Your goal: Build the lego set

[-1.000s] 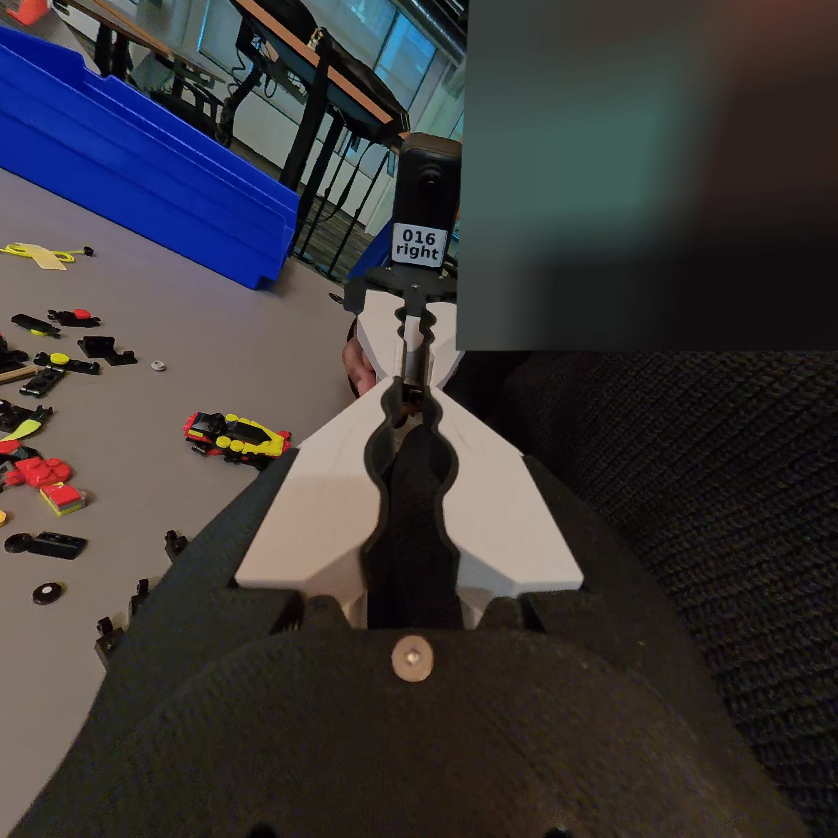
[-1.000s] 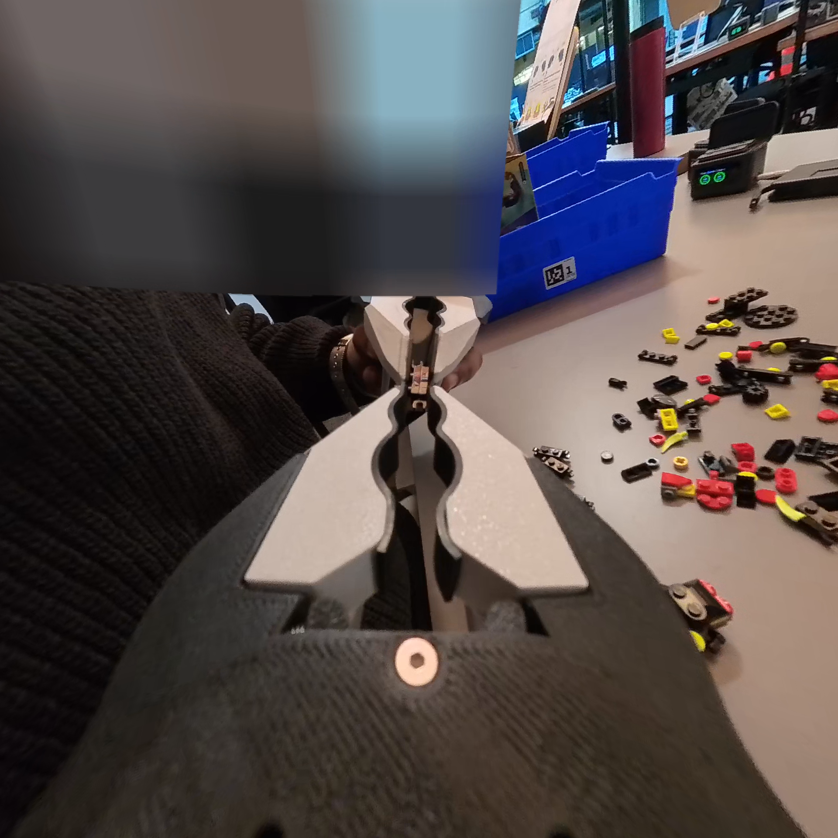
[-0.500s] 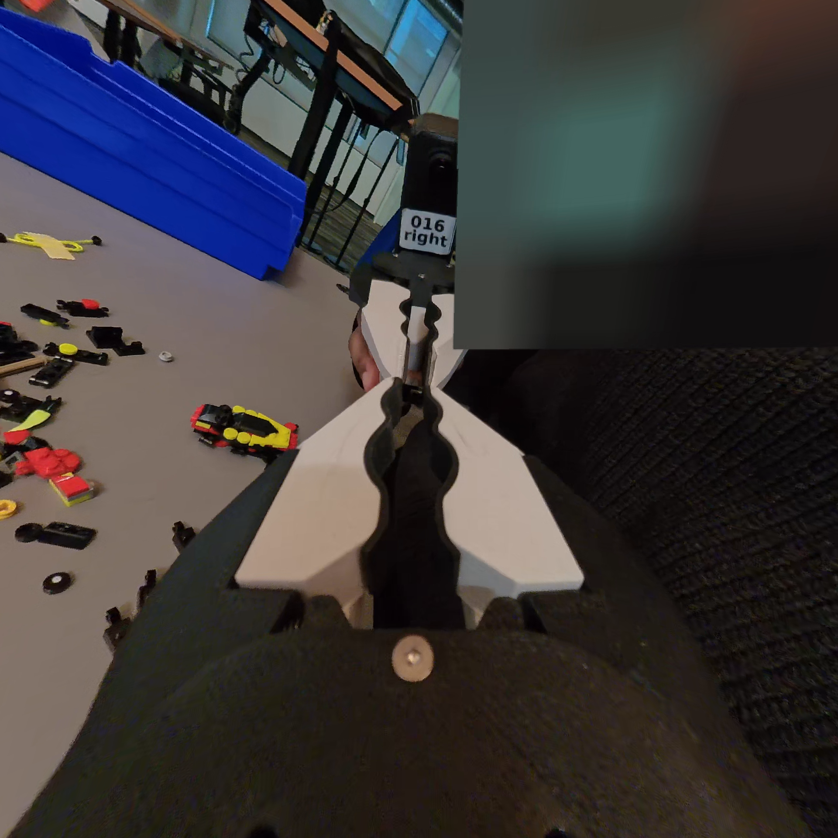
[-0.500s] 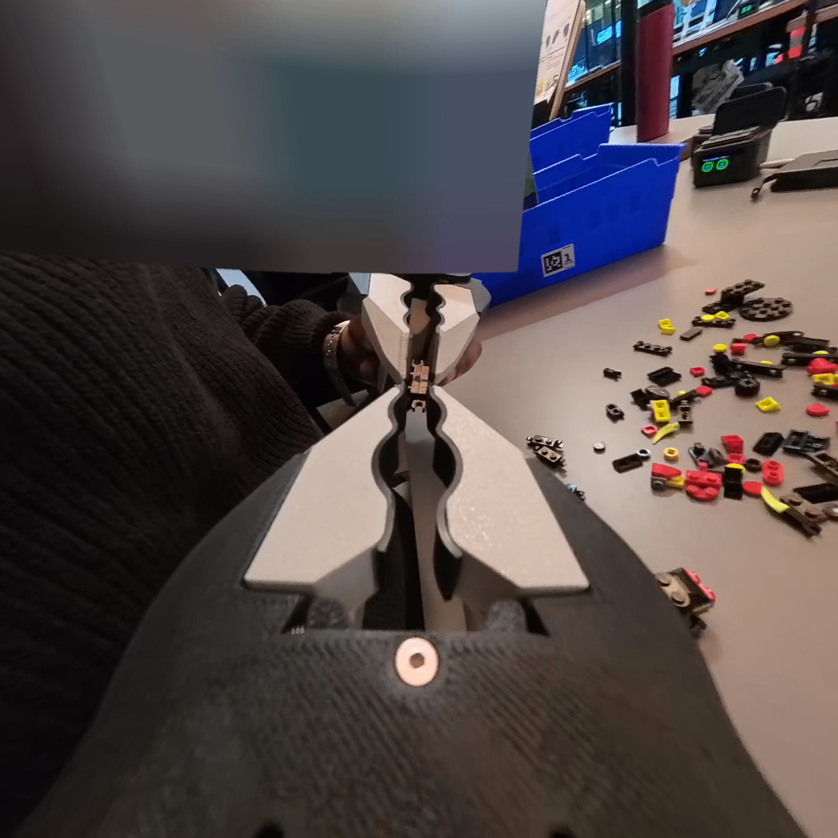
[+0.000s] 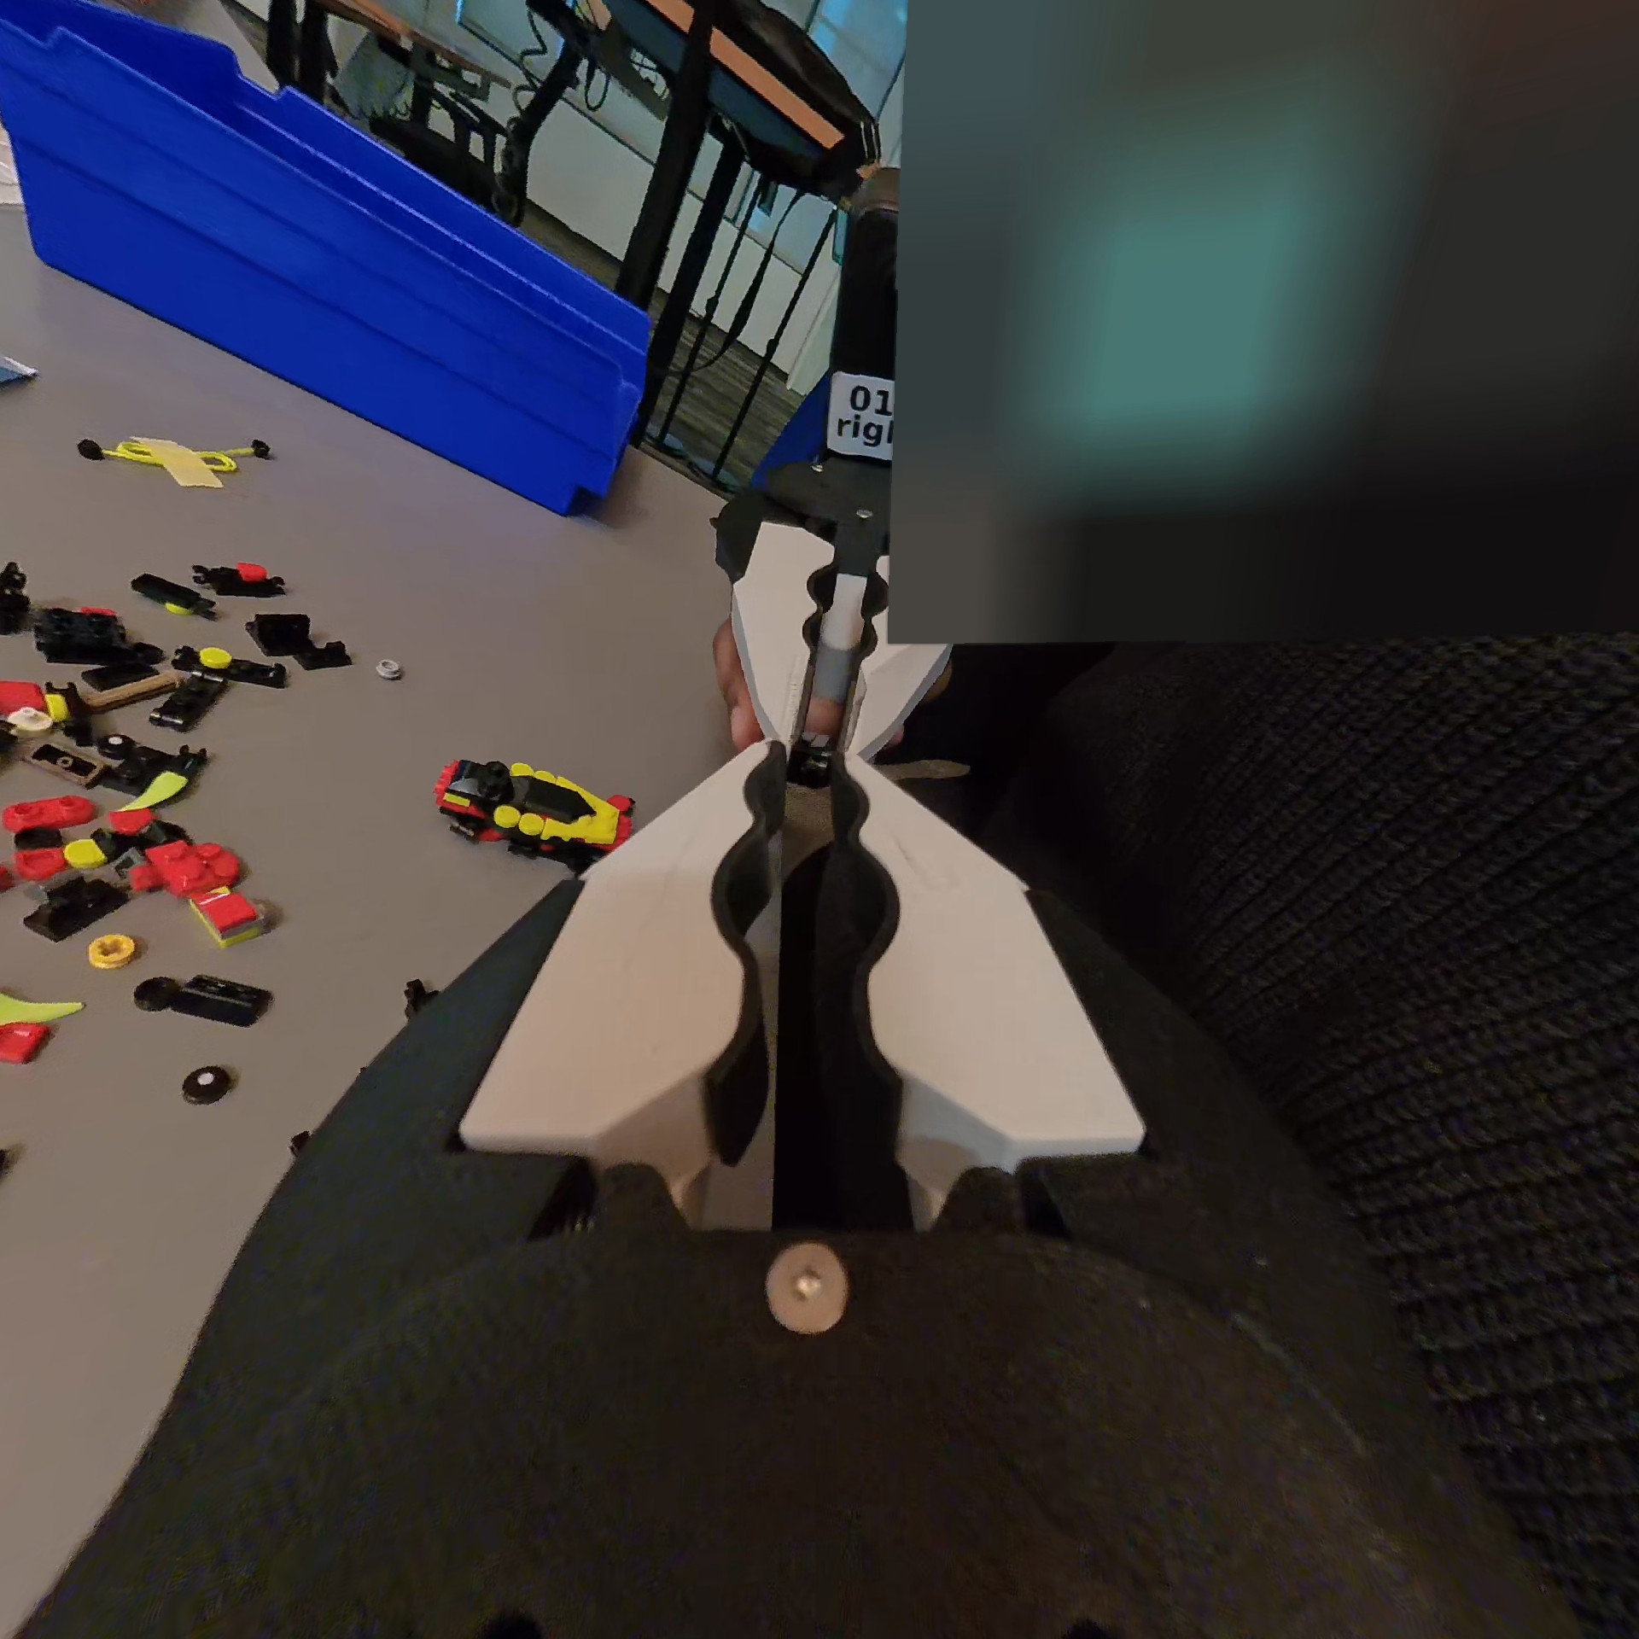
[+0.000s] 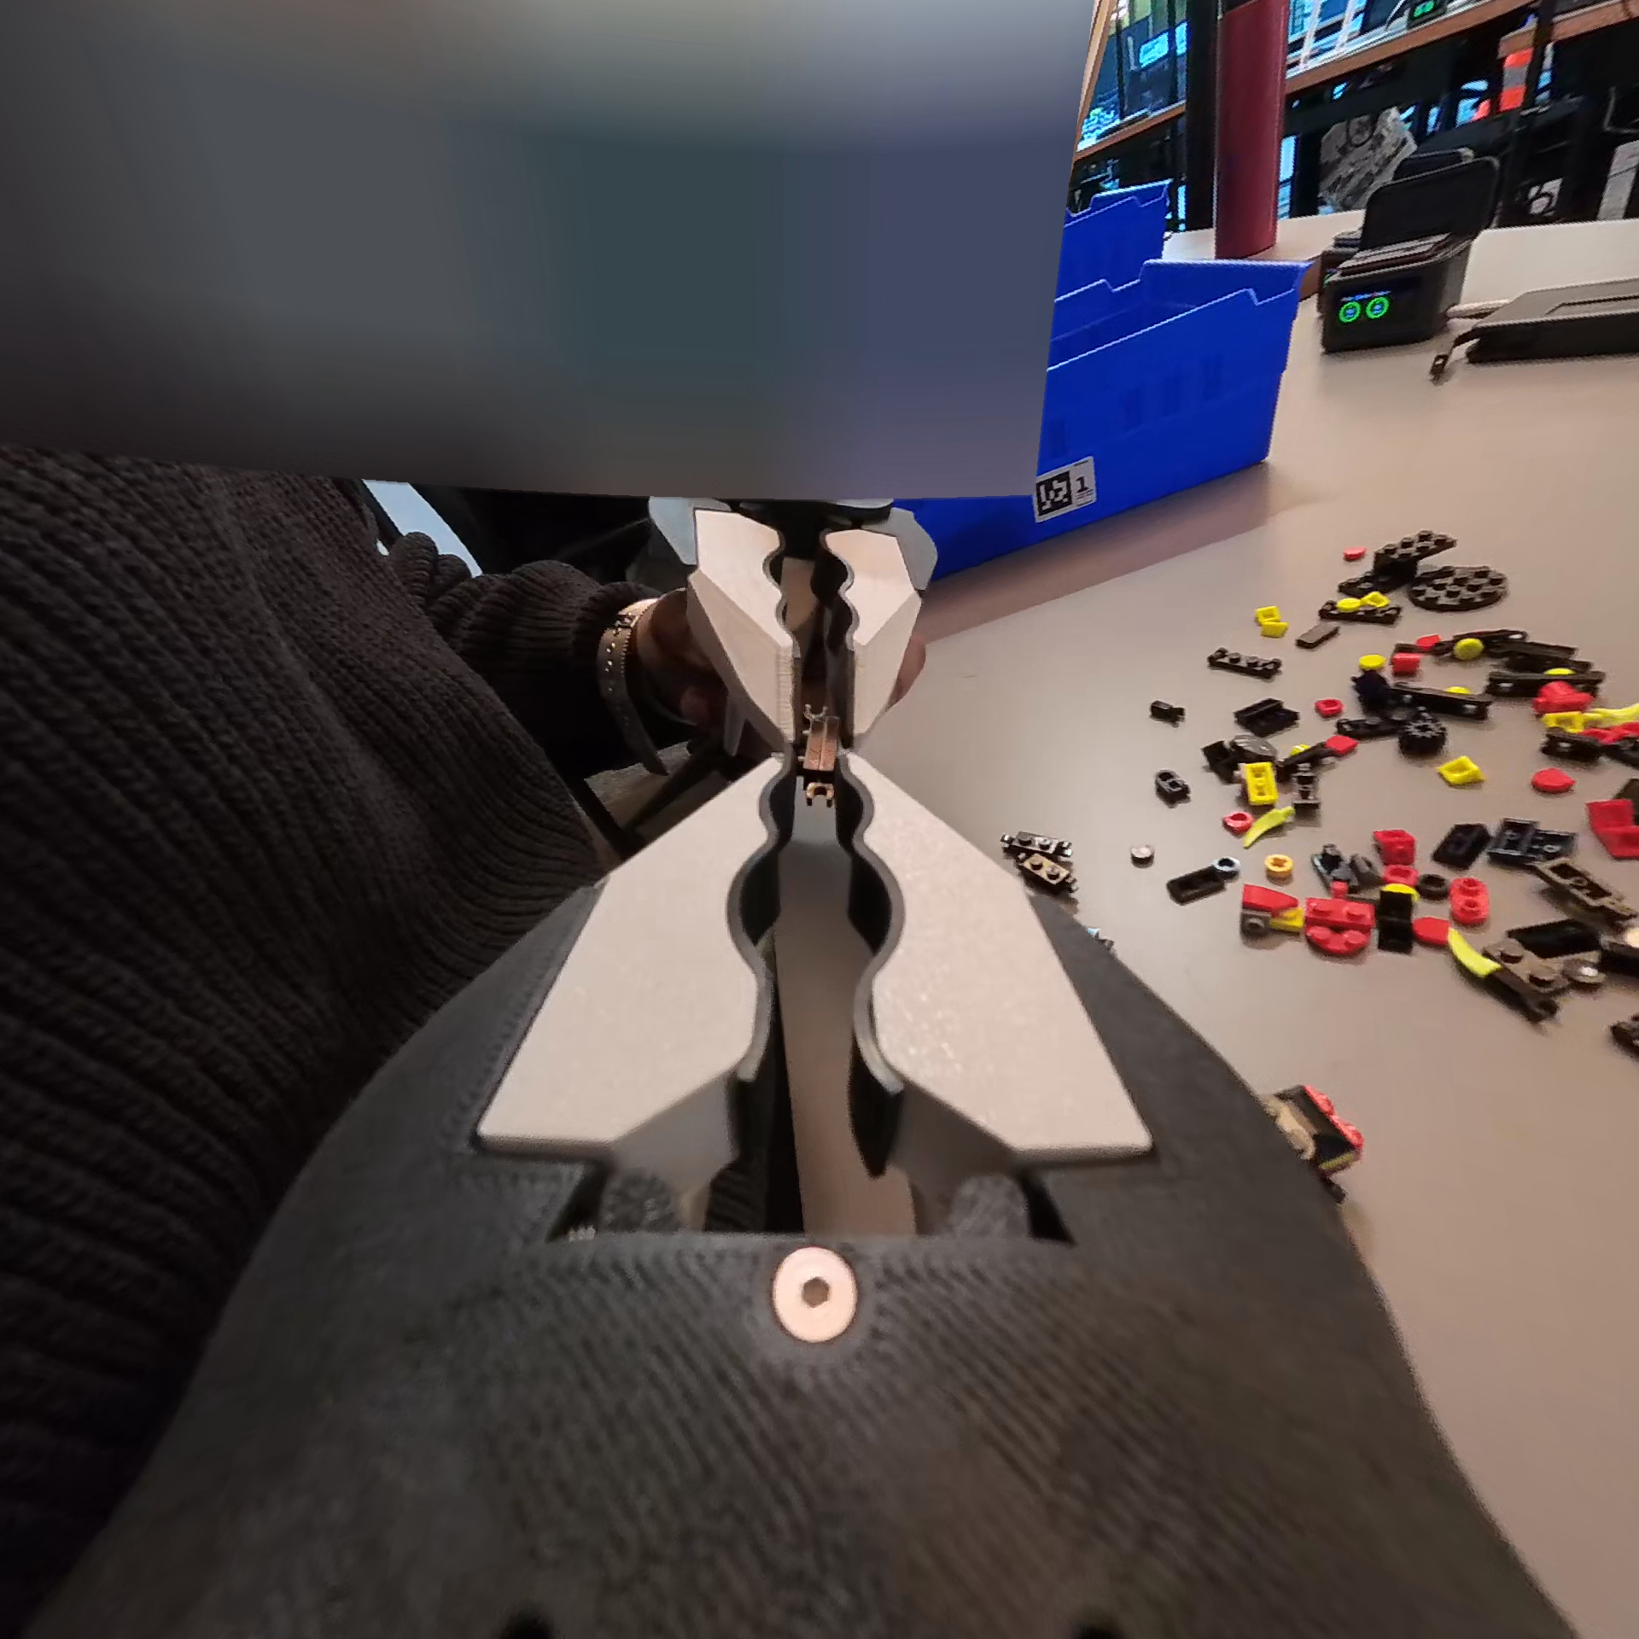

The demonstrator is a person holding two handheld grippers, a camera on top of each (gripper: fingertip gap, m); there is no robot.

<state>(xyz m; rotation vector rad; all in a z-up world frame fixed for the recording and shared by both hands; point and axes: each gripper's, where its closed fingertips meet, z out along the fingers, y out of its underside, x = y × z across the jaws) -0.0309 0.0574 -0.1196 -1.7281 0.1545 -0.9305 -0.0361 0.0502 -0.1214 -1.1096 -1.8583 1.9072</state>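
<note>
My two grippers meet tip to tip in the air in front of a person in a dark knitted sweater. In the right wrist view my right gripper is shut on a small dark brick piece with a clip at each end. The left gripper faces it, and its fingertips close on the far end of that piece. In the left wrist view my left gripper is shut on the small black piece, and the right gripper meets it from the far side.
Loose red, yellow and black bricks lie on the grey table, with a small red and yellow toy car near my left gripper. Blue bins stand behind. A black device with green lights sits at the back right.
Both grippers stay shut, tip to tip, on the small piece. They have shifted and tilted a little together, so the table and bins have slid in both views.
</note>
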